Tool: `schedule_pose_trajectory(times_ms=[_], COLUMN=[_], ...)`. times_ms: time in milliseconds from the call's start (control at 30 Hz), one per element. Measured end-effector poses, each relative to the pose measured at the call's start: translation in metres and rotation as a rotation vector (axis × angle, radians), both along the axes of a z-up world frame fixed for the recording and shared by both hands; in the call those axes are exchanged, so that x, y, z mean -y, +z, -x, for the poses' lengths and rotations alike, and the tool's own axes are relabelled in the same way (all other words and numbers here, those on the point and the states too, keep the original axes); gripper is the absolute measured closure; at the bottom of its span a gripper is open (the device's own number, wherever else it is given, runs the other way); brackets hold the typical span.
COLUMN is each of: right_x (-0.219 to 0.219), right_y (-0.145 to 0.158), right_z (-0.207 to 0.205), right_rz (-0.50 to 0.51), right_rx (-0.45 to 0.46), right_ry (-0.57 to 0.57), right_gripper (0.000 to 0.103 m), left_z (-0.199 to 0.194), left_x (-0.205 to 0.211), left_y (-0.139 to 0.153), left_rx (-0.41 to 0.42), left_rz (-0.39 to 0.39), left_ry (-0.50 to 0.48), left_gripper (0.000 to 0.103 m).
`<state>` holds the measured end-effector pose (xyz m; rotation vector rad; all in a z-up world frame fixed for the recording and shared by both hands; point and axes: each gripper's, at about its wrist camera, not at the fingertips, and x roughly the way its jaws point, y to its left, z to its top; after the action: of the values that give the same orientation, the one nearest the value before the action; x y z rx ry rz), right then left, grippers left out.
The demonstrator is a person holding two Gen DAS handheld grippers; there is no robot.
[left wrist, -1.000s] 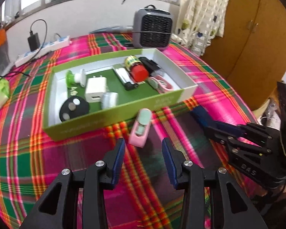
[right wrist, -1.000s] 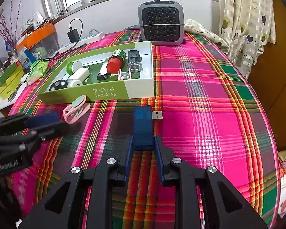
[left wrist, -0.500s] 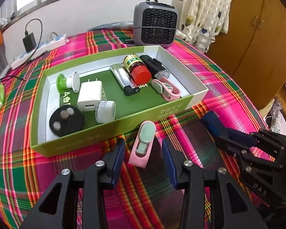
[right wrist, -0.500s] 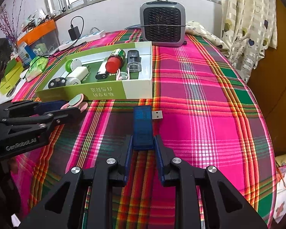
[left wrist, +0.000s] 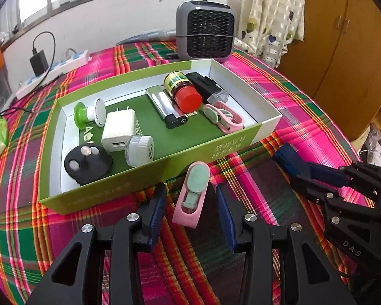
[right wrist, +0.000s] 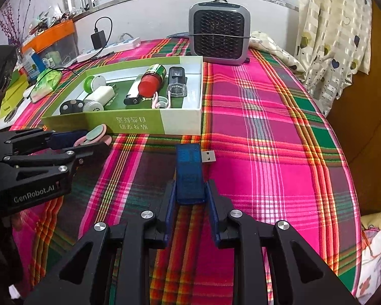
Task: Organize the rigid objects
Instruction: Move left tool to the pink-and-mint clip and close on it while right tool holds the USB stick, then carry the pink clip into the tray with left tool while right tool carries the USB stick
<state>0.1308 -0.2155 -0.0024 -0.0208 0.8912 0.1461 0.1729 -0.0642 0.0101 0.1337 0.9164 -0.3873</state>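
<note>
1. My left gripper (left wrist: 190,200) is open. The pink clip (left wrist: 191,194) lies on the plaid cloth (left wrist: 279,96) right between its fingers, low in the middle of the left view. I can't tell if they touch it.
2. The clip's tip is just beside the green box (left wrist: 144,178).
3. My right gripper (right wrist: 189,193) is squeezing the blue USB stick (right wrist: 189,170), in the middle of the right view, below the box.

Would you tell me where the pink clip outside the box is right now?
In the left wrist view the pink clip lies on the plaid cloth between the open left gripper's fingers, just before the green box's front wall.
</note>
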Motion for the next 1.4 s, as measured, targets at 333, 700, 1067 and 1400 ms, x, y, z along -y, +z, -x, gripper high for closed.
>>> schedule_pose_trajectory(times_ms=[333, 700, 1067, 1400], right_x=[-0.001, 0.000, 0.002, -0.006], right_y=[0.000, 0.001, 0.001, 0.005], right_z=[-0.002, -0.003, 0.001, 0.013], right_rz=[0.006, -0.001, -0.019, -0.031], right_rx=[0.000, 0.001, 0.004, 0.020], right_ry=[-0.002, -0.003, -0.004, 0.021], right_gripper=[0.077, 0.077, 0.080, 0.080], left_z=[0.004, 0.011, 0.024, 0.043], left_x=[0.003, -0.001, -0.007, -0.011], left_y=[0.000, 0.000, 0.002, 0.006], left_rx=[0.011, 0.006, 0.001, 0.016], left_rz=[-0.011, 0.004, 0.025, 0.027], left_ry=[0.021, 0.036, 0.052, 0.063], left_gripper=[0.065, 0.086, 0.086, 0.086])
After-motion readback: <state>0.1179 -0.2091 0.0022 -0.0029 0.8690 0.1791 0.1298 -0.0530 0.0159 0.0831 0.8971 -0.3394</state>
